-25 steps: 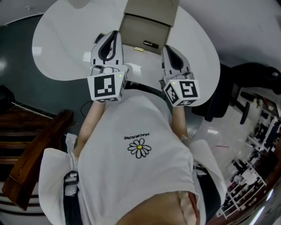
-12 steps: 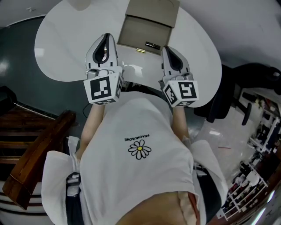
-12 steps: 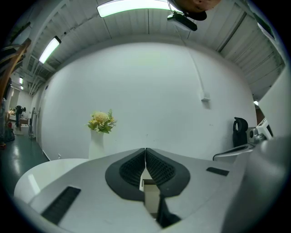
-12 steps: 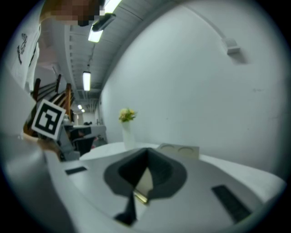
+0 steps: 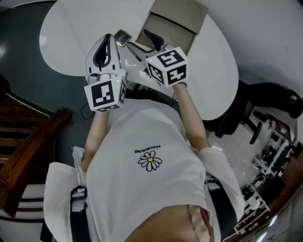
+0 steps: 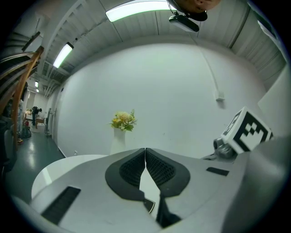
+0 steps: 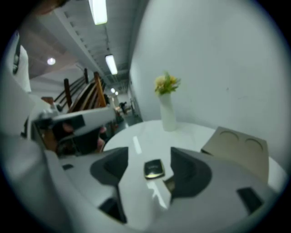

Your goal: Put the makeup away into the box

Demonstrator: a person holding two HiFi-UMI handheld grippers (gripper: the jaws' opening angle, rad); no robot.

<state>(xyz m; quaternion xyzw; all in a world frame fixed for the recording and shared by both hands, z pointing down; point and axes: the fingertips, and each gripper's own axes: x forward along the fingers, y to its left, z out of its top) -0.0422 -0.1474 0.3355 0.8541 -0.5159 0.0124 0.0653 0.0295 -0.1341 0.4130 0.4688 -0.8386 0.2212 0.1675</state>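
Swinging leftward across the person's front since the earlier frames, the right gripper (image 7: 149, 154) had left its place before the box (image 5: 184, 12) and now pointed down at the left part of the desk (image 5: 66, 38). Its jaws had just been opening and stood wide apart. The compact (image 7: 153, 169), a small dark case with a gold rim, lay flat on the desk straight ahead in the gap between them, with neither pad pressing on it.

The case was nearly square, its sides turned only slightly from the jaws, so a plain forward and downward reach looked enough to straddle it. The box stood off to the right of the compact, well apart.

The left gripper (image 6: 145, 154) hung just beside the compact in the head view. Its jaws were closed together, empty and pointing level over the desk, so the right one seemed better placed.
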